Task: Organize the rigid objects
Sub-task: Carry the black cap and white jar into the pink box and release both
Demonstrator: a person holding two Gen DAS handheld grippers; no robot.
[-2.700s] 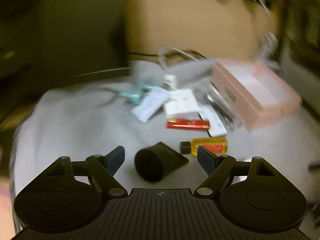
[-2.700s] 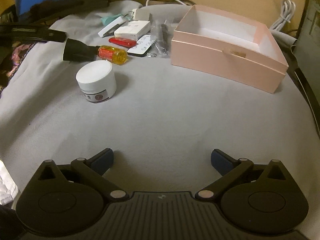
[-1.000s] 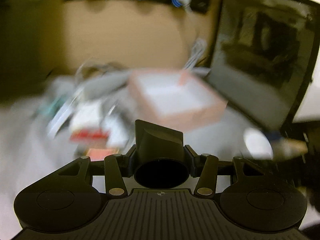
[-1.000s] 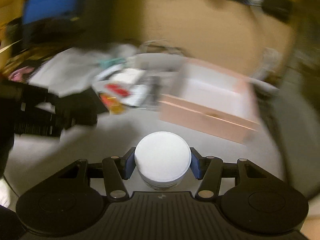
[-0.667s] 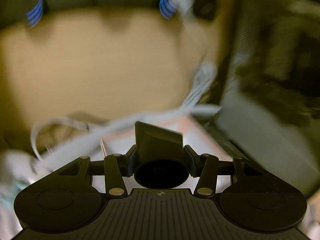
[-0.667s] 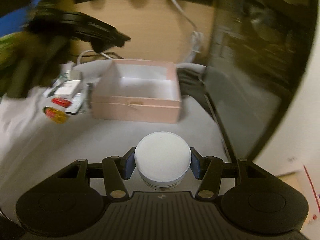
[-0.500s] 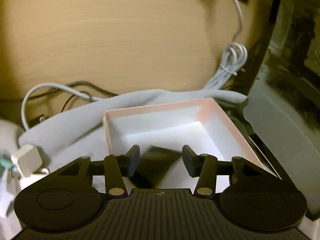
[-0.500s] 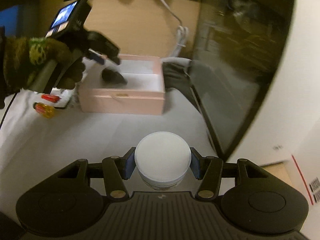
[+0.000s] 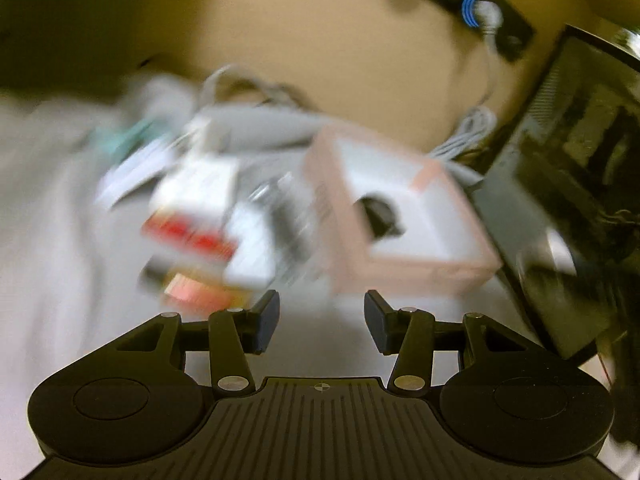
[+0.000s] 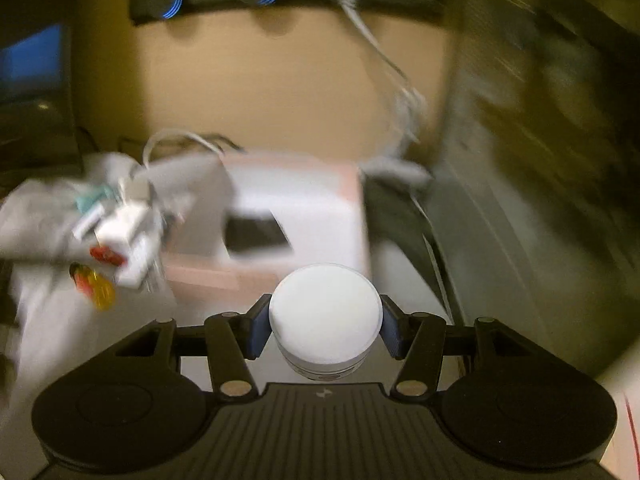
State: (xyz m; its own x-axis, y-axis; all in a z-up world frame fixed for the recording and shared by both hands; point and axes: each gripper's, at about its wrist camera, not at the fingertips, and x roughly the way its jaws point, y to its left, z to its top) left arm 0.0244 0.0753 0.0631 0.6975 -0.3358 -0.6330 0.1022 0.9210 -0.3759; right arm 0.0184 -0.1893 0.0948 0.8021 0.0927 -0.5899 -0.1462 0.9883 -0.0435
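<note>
Both views are motion-blurred. The pink box [image 9: 404, 268] stands on the grey cloth and shows in the right wrist view [image 10: 320, 184] too. The black nozzle [image 9: 380, 216] lies inside it, seen as a dark shape [image 10: 256, 234] in the right view. My left gripper [image 9: 320, 318] is open and empty, back from the box's near left corner. My right gripper [image 10: 324, 330] is shut on a white round jar [image 10: 324, 320], held in front of the box's near wall.
Left of the box lie several small items: a red packet [image 9: 188, 238], white boxes [image 9: 200, 192], a yellow bottle [image 10: 94, 282], a teal item [image 9: 132, 136]. White cables [image 9: 468, 136] and a dark monitor [image 9: 568, 184] are at the right.
My left gripper let the black nozzle go into the pink box and pulled back to the left, open. My right gripper carried the white jar closer to the box.
</note>
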